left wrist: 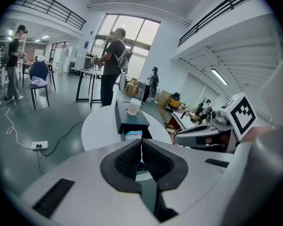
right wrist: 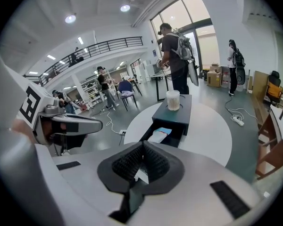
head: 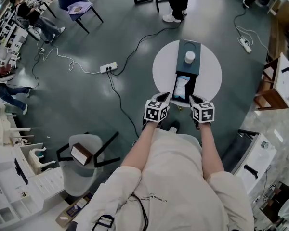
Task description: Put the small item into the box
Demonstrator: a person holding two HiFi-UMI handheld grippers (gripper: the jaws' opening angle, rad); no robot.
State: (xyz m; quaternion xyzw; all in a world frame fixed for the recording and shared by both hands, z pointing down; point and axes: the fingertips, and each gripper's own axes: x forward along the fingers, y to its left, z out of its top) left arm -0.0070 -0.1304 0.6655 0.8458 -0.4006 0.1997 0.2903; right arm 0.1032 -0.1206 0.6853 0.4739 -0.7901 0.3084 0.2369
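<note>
A dark teal box (head: 188, 57) lies on the round white table (head: 161, 66) with its drawer pulled out toward me. Inside the drawer rests a small white and blue packet (head: 181, 87), which shows too in the left gripper view (left wrist: 133, 135) and the right gripper view (right wrist: 159, 135). A white cup (head: 189, 57) stands on top of the box. My left gripper (head: 165, 99) is at the table's near edge, left of the drawer, shut and holding nothing. My right gripper (head: 193, 100) is level with it on the drawer's right, also shut with nothing in it.
A power strip (head: 108, 67) with long cables lies on the floor left of the table, another power strip (head: 244, 43) at the back right. A grey chair (head: 84, 153) stands at my left, wooden furniture (head: 274, 83) at the right. A person (head: 176, 1) stands beyond the table.
</note>
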